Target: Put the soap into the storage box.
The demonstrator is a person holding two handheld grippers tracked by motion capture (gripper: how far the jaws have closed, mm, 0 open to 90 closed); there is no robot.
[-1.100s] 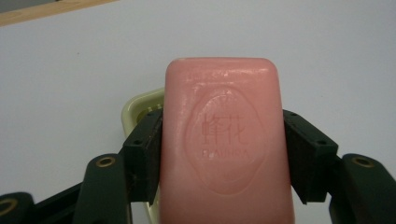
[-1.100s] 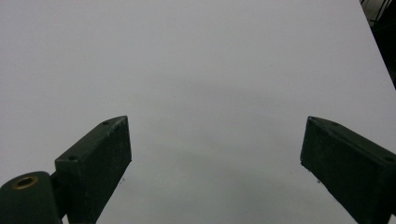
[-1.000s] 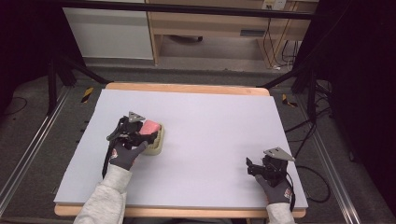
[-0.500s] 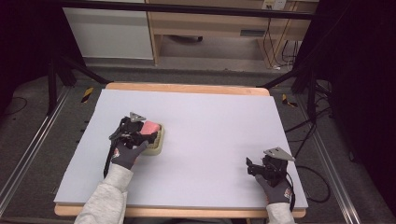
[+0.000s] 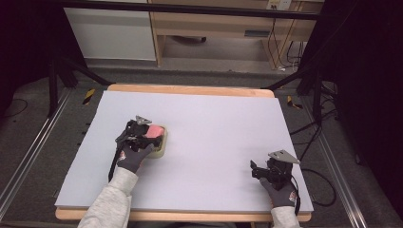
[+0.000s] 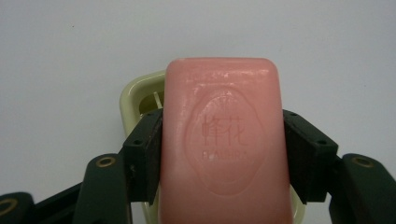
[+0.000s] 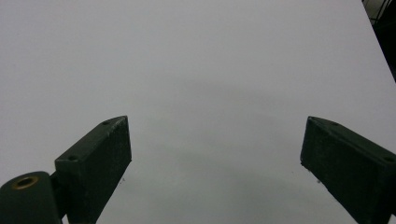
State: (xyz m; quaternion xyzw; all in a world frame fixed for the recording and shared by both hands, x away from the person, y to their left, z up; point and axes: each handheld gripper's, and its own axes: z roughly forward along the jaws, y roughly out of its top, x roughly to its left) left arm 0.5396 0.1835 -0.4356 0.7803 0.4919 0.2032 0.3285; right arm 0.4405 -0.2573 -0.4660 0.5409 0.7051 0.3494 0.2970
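We see the left gripper (image 6: 223,154) pinching a pink soap bar (image 6: 224,140) by its 2 long sides, one black finger pressed flat against each flank, so the bar's long axis runs straight out along the fingers and away from the hand. Beneath and just behind the bar sits a pale yellow-green soap dish (image 6: 133,95), its rim peeking out at the bar's left side and near bottom corner; the bar lies over the dish's hollow, though we cannot tell whether it rests on the dish or hangs just above it. From the high view the left gripper (image 5: 138,133) and the soap bar (image 5: 155,129) sit on the left half of the worktop (image 5: 214,123), with the soap dish (image 5: 160,148) directly under them. The right gripper (image 5: 266,172) rests well apart near the worktop's front right corner, and its own view shows its fingers (image 7: 95,158) spread wide over bare surface with nothing between them. We judge that whatever comes next with the soap belongs to the left hand (image 5: 132,156), since it is the one on the bar, and that the move turns on a vertical relation: bar straight above dish, aligned lengthwise with it.
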